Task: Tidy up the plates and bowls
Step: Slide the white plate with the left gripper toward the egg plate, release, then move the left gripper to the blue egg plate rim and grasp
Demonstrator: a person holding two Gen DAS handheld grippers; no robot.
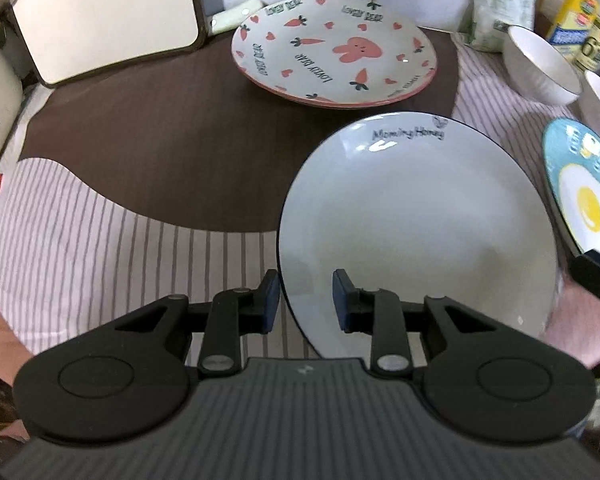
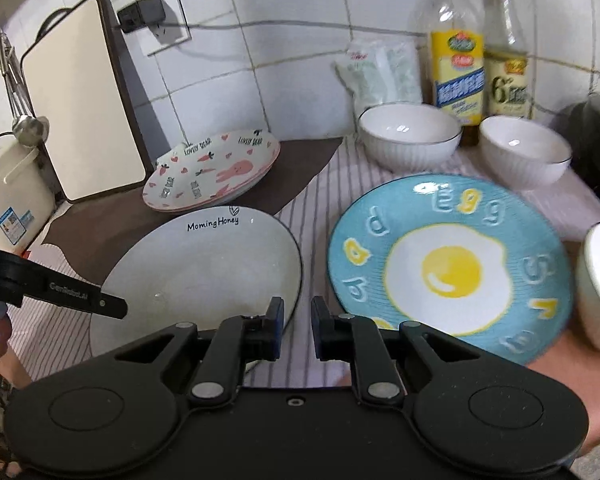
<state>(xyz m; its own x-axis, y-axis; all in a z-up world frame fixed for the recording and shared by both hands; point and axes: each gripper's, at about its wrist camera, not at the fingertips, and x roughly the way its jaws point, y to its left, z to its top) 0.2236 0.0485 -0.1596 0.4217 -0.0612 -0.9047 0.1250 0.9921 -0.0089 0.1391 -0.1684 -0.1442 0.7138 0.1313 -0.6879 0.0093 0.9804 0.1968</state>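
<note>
Plates crowd my left wrist view: the white plate point(image 1: 416, 232) lies on the striped tabletop point(image 1: 100, 248), its near rim between my left gripper's point(image 1: 306, 300) fingers, which are spread and not pressing it. Beyond it sits the bunny plate point(image 1: 334, 50); the egg plate point(image 1: 584, 188) is at its right.

From my right wrist view, the right gripper point(image 2: 298, 330) has fingers drawn close, pinching nothing, over the gap between white plate point(image 2: 204, 264) and egg plate point(image 2: 448, 268). Two white bowls point(image 2: 410, 136) stand behind the egg plate.
</note>
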